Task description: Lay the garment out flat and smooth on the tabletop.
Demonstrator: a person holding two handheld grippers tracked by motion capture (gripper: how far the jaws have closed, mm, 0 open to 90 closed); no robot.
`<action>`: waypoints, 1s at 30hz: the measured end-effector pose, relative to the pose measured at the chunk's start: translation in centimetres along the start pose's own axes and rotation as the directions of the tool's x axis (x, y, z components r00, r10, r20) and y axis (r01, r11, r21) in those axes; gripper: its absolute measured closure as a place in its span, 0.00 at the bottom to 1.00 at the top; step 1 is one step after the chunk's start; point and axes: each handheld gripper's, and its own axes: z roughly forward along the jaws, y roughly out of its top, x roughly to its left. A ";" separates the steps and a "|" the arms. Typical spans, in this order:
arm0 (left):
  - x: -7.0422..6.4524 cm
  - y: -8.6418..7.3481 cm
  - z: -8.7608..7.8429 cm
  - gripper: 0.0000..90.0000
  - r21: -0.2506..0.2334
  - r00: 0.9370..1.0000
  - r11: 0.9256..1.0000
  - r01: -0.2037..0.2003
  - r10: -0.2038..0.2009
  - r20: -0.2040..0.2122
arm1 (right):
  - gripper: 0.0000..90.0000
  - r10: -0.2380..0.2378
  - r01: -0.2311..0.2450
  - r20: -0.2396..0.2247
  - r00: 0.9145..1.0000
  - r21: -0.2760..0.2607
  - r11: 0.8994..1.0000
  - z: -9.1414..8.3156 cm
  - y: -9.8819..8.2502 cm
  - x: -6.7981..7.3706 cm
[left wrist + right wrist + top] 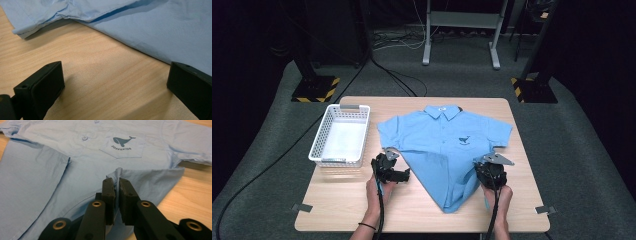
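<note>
My right claw (117, 185) is clamped on a pinched fold of the light blue short-sleeved shirt (75, 157), at its side edge below the whale-printed pocket (123, 143). My left claw (115, 82) stands wide open over bare bench (100, 65), just beside the shirt's other folded edge. The shirt lies mid-bench, right of a white basket (319, 145).

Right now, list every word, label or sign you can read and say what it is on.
"ZOSSEKIDS", roughly, small and soft: under the whale picture on the pocket of the blue shirt.
Collar label: too small to read.
Nothing readable on the white basket.
</note>
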 end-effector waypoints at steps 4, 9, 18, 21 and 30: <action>0.0 0.0 0.0 0.01 0.000 1.000 1.000 0.000 0.000 0.000 | 0.93 0.013 -0.013 0.009 1.000 -0.008 1.000 -0.6 -0.5 -0.4; 0.0 0.0 0.0 0.01 0.000 1.000 1.000 0.000 0.000 0.000 | 0.93 0.025 -0.025 0.024 0.999 -0.012 1.000 -1.2 -1.1 -1.0; 0.0 0.0 0.0 0.01 0.000 1.000 1.000 0.000 0.000 -0.001 | 0.93 0.046 -0.046 0.040 0.998 -0.023 0.999 -2.2 -2.3 -1.6; 0.0 0.0 0.0 0.01 0.000 1.000 1.000 0.001 -0.001 -0.001 | 0.93 0.056 -0.055 0.049 0.997 -0.025 0.998 -2.5 -2.6 -1.8; 0.0 0.0 0.0 0.01 0.000 1.000 1.000 0.000 0.000 -0.001 | 0.93 0.089 -0.087 0.069 0.994 -0.040 0.995 -3.4 -3.7 -2.7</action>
